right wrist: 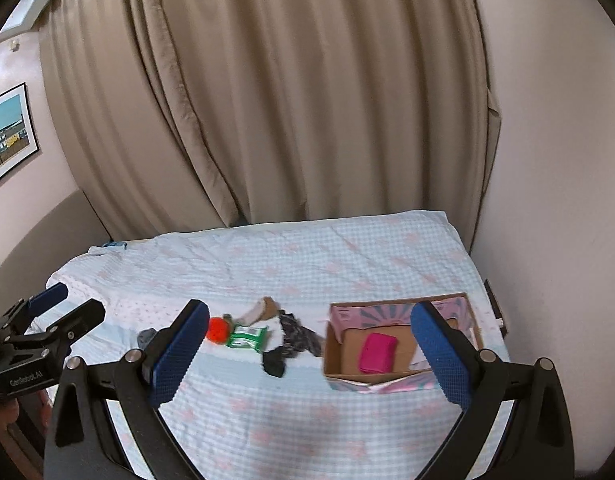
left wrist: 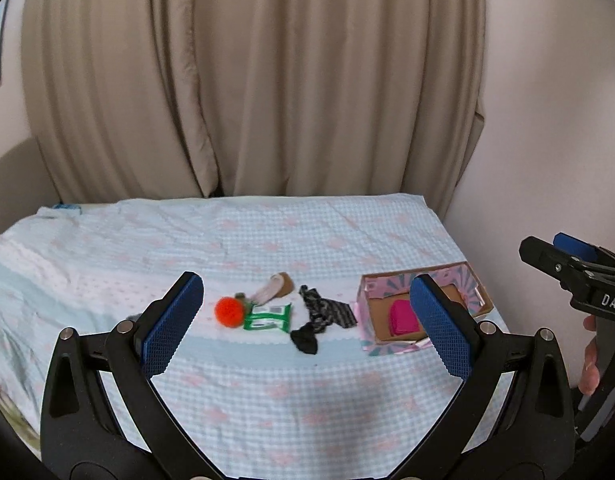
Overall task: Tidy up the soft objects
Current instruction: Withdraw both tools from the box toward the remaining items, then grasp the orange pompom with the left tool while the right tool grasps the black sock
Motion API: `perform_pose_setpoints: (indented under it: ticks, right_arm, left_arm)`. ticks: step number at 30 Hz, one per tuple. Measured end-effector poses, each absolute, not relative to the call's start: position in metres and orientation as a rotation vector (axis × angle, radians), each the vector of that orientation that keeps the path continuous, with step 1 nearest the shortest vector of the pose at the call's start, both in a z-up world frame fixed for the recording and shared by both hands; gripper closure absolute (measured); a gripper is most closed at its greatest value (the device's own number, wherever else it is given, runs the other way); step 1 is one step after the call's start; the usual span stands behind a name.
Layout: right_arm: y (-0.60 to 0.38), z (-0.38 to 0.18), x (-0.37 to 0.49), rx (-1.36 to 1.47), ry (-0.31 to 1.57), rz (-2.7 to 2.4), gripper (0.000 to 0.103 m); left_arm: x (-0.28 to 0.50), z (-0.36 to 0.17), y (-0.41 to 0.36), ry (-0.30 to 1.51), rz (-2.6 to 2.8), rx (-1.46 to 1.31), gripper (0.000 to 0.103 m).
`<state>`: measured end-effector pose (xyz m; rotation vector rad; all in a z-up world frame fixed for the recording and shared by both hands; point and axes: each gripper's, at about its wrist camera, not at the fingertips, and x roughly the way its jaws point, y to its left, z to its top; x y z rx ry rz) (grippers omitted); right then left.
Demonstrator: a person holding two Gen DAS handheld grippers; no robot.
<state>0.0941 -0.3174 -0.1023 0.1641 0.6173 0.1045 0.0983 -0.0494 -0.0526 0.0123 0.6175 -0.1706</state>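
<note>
Several soft things lie in a row on the bed: an orange pom ball (left wrist: 229, 311) (right wrist: 217, 329), a green tissue pack (left wrist: 267, 317) (right wrist: 247, 338), a beige sock (left wrist: 273, 288) (right wrist: 259, 310), a dark patterned cloth (left wrist: 327, 310) (right wrist: 297, 334) and a black sock (left wrist: 305, 340) (right wrist: 274, 362). To their right stands an open pink cardboard box (left wrist: 369, 288) (right wrist: 347, 314) holding a folded pink item (left wrist: 403, 317) (right wrist: 377, 353). My left gripper (left wrist: 307, 284) (right wrist: 83, 298) is open and empty above the near bed. My right gripper (right wrist: 310, 308) (left wrist: 541, 240) is open and empty too, further right.
The bed (left wrist: 267, 240) has a light blue checked cover. A grey sock (right wrist: 147, 336) lies left of the ball, partly hidden by a finger. Beige curtains (right wrist: 307, 100) hang behind; a wall runs close along the bed's right side. A hand (left wrist: 589, 360) holds the right gripper's handle.
</note>
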Motion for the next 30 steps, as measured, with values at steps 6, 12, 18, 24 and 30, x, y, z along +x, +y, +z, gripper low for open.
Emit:
perform_pose_setpoints:
  ticks: [6,12,18,24,30]
  right_arm:
    - [-0.259,-0.100,0.100,0.139,0.602,0.077,0.002]
    - [-0.211,-0.112,0.119,0.174,0.624,0.044,0.002]
    - [-0.175,-0.141,0.150,0.209,0.659,-0.012,0.002]
    - [-0.155,-0.191,0.187,0.196,0.685,-0.075,0.002]
    - [-0.146,-0.253,0.231,0.144,0.722,-0.087,0.002]
  left_arm:
    - [0.105,-0.057,0.009,0.632,-0.168,0.016,0.000]
    - [0.138,-0.070,0.066,0.668,-0.199,0.009,0.000]
    - [0.188,-0.103,0.103,0.713,-0.236,0.037,0.000]
    - [0.244,-0.166,0.121,0.773,-0.302,0.036,0.000]
    - [0.294,-0.242,0.118,0.828,-0.335,0.027,0.000]
